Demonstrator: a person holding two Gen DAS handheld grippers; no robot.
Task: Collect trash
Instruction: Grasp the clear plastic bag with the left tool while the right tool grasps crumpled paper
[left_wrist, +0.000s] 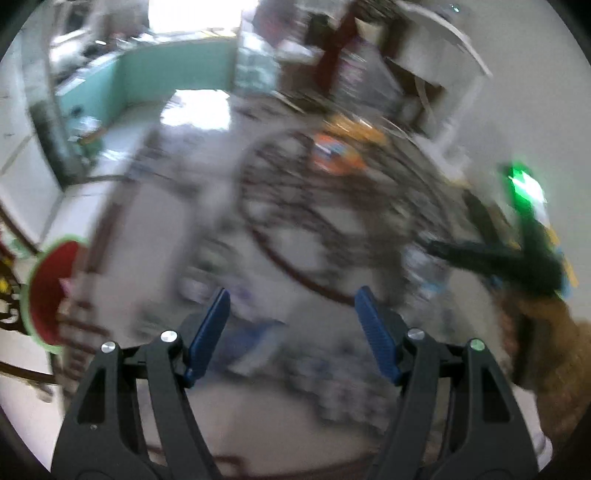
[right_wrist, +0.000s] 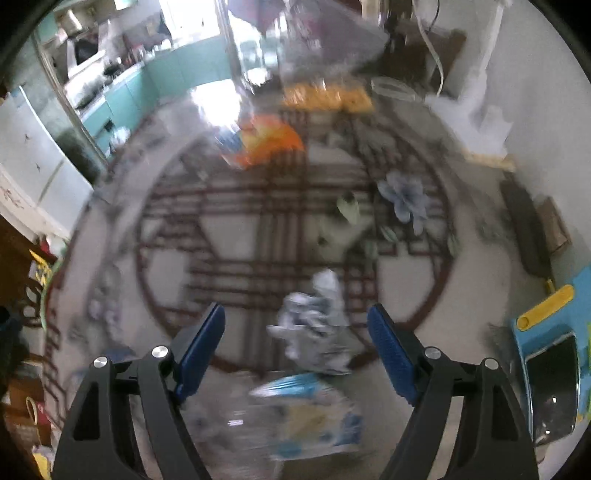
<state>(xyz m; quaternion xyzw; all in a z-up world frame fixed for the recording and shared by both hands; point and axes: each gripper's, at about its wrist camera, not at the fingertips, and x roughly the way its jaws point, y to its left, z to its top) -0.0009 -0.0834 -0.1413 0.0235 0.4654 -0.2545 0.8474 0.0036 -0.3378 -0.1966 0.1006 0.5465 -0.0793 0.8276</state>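
Trash lies scattered on a round table (right_wrist: 110, 229) whose pale top carries a dark lattice circle and a blue flower print (right_wrist: 404, 199). Crumpled white-and-blue wrapper (right_wrist: 317, 317) sits near the centre of the right wrist view, just inside the lattice ring at about 6 o'clock of the circle, creased and bunched, edges smeared by blur. Directly below it, toward the camera, a flat blue-white-yellow packet (right_wrist: 314, 417) lies with a clear, glossy patch beside it; print unreadable. An orange snack bag (right_wrist: 266, 142) lies at about 12 o'clock on the ring, with a yellow packet (right_wrist: 325, 98) past it at the table's far edge. Right gripper (right_wrist: 295, 350): jaws wide apart, blue pads facing each other, nothing clamped; the crumpled wrapper shows in the gap between the tips but no pad touches it. Left gripper (left_wrist: 291, 332): jaws likewise well apart, empty, over blurred bluish litter (left_wrist: 255, 339) on the table; what that litter is, cannot tell. In the left wrist view the orange bag (left_wrist: 336, 155) shows at 12 o'clock, a red bin with green rim (left_wrist: 51, 291) at 9 o'clock off the table edge. Blue tray with yellow handle (right_wrist: 546, 332) at 3 o'clock in the right view.
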